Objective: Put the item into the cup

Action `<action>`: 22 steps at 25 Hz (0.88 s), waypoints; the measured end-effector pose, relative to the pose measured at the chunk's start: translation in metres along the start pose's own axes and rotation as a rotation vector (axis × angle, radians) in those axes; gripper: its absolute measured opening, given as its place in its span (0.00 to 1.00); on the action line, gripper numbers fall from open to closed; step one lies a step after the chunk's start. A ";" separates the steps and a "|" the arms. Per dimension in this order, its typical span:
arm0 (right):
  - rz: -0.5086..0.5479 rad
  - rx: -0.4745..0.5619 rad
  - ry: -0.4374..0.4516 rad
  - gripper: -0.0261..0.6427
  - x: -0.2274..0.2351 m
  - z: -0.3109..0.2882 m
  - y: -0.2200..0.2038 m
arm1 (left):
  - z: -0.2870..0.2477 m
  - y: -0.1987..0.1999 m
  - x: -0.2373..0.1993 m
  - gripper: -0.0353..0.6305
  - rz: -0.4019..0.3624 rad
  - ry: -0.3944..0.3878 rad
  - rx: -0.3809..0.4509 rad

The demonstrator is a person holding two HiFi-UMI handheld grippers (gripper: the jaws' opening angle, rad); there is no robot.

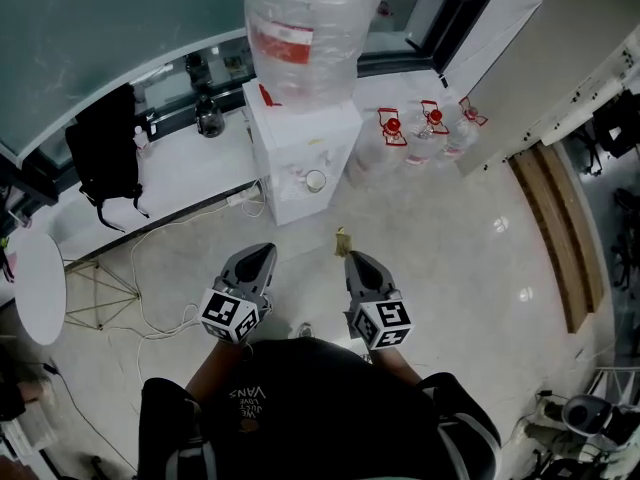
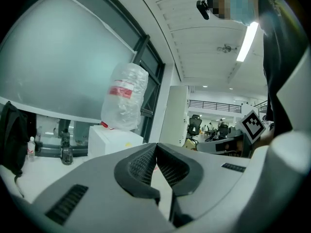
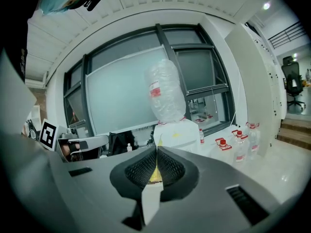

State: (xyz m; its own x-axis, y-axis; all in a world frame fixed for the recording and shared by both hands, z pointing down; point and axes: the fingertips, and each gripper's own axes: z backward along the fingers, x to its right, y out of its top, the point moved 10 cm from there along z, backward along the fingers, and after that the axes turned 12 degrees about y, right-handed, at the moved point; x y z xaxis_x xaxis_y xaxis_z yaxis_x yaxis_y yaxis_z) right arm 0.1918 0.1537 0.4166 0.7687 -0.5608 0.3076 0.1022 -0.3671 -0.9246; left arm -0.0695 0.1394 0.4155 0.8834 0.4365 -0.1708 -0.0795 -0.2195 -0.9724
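**Kid 1:** What is the right claw (image 1: 351,256) doing?

**Kid 2:** Its two jaws are pressed tight on a small yellow thing (image 1: 342,240). A bit of it pokes out past the tip. In the right gripper view you can see the yellow between the dark pads.

**Kid 1:** And the left claw (image 1: 267,249)?

**Kid 2:** It is closed too, jaw against jaw, but nothing is in it. It is held just to the left of the right claw, and both point forward over the shiny floor (image 1: 470,268).

**Kid 1:** Where is the cup (image 1: 316,180)?

**Kid 2:** It is in front of the right claw and a little to its left. It sits in the front of the white water machine (image 1: 300,133). The yellow thing is not in the cup. There is bare floor between them.

**Kid 1:** What is on top of the machine?

**Kid 2:** A big see-through bottle (image 1: 312,28) with a red label, standing upside down.

**Kid 1:** What else is out there?

**Kid 2:** Further ahead and to the right of the right claw, some little bottles (image 1: 430,128) with red caps stand on the floor beside the machine. Far to the left of the left claw, a black bag (image 1: 105,153) rests on a white ledge.
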 end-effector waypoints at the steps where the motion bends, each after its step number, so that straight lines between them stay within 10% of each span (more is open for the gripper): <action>1: -0.003 0.001 -0.009 0.11 0.000 -0.007 0.002 | -0.006 0.003 -0.007 0.08 -0.001 -0.013 -0.004; 22: -0.006 0.017 -0.226 0.11 0.008 -0.154 0.015 | -0.105 0.028 -0.140 0.08 -0.044 -0.262 -0.099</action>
State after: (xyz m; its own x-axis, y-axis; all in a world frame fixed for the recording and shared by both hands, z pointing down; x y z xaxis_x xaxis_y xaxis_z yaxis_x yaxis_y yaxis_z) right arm 0.1021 0.0293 0.4402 0.8899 -0.3773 0.2563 0.1159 -0.3565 -0.9271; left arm -0.1475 -0.0193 0.4287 0.7343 0.6554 -0.1767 0.0132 -0.2741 -0.9616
